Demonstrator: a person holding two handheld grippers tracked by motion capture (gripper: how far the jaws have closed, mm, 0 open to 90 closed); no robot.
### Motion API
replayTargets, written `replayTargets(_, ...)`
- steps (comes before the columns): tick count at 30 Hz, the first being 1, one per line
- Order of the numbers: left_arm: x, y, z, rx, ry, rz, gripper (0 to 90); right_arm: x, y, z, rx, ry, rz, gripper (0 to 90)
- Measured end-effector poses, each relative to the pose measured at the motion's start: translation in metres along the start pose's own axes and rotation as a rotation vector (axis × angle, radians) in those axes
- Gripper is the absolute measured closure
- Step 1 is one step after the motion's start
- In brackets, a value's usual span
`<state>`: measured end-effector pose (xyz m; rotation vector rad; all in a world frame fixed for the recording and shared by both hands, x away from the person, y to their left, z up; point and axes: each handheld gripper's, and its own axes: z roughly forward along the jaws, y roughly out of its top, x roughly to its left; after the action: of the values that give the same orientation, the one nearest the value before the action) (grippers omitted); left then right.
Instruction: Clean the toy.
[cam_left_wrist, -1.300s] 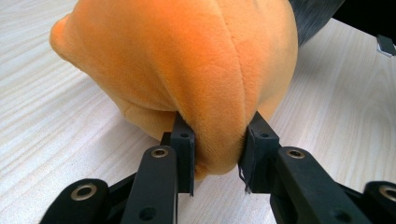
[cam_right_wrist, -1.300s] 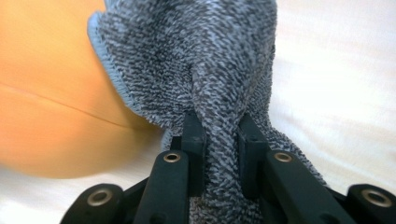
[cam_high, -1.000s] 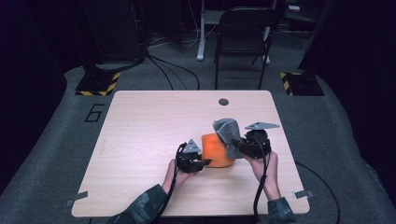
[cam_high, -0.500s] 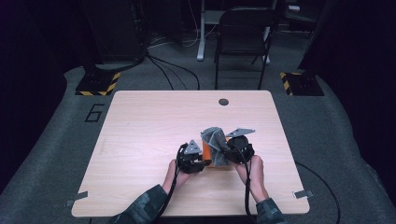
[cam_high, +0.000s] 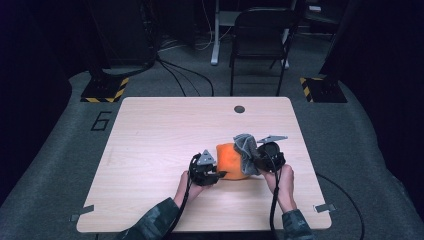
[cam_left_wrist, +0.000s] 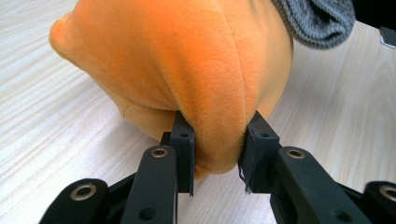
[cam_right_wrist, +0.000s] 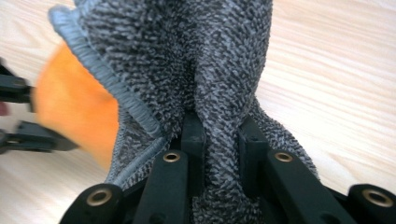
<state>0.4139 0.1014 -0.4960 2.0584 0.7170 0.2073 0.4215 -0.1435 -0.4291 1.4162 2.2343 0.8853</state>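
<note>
**Cloth Meets Plush**

Nearest the person, the left gripper (cam_high: 216, 173) pinched the orange plush (cam_high: 233, 161) lying on the table (cam_high: 150, 140). Just beyond, the right gripper (cam_high: 256, 160) clamped the grey cloth (cam_high: 245, 147) against it. Best practice: hold the plush firm and drag the cloth slowly.

In the right gripper view, the right gripper (cam_right_wrist: 218, 140) has its two black jaws pinched on a bunched fold of grey knitted cloth (cam_right_wrist: 187, 60), which rises up from them. Its hemmed edge runs down the left. Behind it at left sits a blurred orange plush thing (cam_right_wrist: 77, 107) on the light wooden table (cam_right_wrist: 336, 84), with the other gripper (cam_right_wrist: 21, 112) at the far left edge.
</note>
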Motion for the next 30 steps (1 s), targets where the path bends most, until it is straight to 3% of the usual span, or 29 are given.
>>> replayTargets(12,0.000,0.000,0.000,0.007,-0.005,0.010,69.9,-0.023,-0.015,0.022,0.095,-0.040,0.082,77.1)
replayTargets(21,0.000,0.000,0.000,0.005,-0.008,0.014,69.8,-0.030,-0.028,0.047,0.187,-0.073,0.087,77.1)
replayTargets(23,0.000,-0.001,0.000,0.002,-0.006,0.014,69.7,-0.032,-0.031,0.053,0.202,-0.073,0.070,77.1)
replayTargets(27,0.000,-0.001,0.000,0.002,-0.009,0.017,69.6,-0.031,-0.029,0.050,0.218,-0.085,0.064,77.0)
replayTargets(30,0.000,-0.001,0.000,0.000,-0.006,0.015,69.5,-0.035,-0.026,0.038,0.196,-0.090,0.074,77.1)
